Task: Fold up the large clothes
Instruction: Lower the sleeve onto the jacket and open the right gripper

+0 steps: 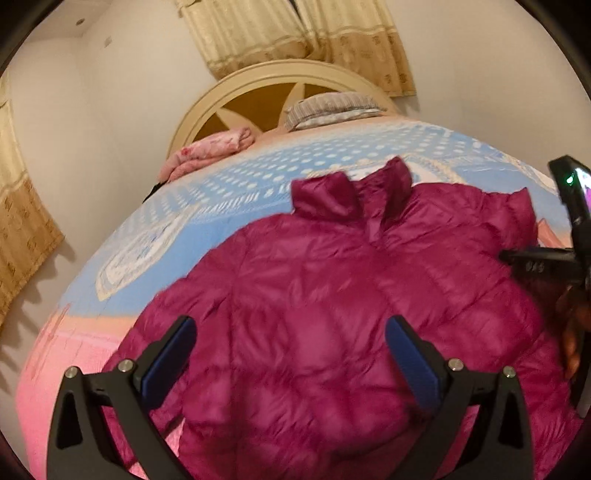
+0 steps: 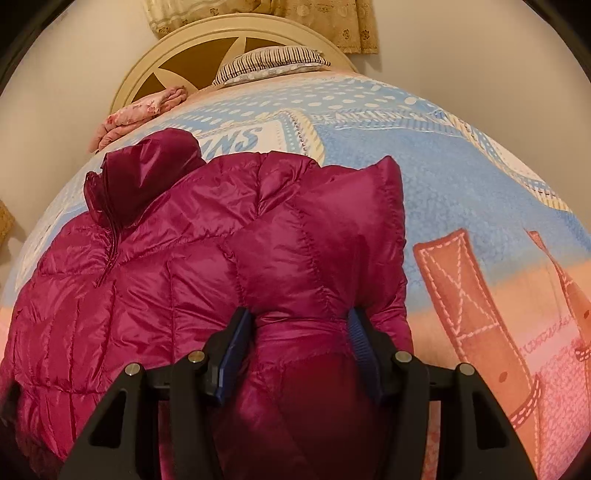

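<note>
Right gripper [image 2: 295, 339] fingers are closed on a bunched jacket sleeve [image 2: 317, 236]. Left gripper [image 1: 290, 354] fingers are spread wide, holding nothing, above the jacket [image 1: 325, 295]. The jacket lies on the bed [image 1: 147, 229], long axis toward the headboard [image 1: 236, 96], collar [image 1: 351, 188] nearest it.

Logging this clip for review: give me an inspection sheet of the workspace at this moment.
Surface: bed with a blue, white and pink printed blanket.
Job's things: magenta puffer jacket lies spread on the blanket, collar toward the headboard; one side is gathered up and folded over the body.
Clutter: folded pink cloth and striped pillow at the head of the bed, apart from the jacket.
Grippers: left gripper open above the jacket, nothing between its fingers; right gripper shut on a bunched part of the jacket.
Cables: nothing seen.
Surroundings: plain walls, beige curtains behind the headboard.
</note>
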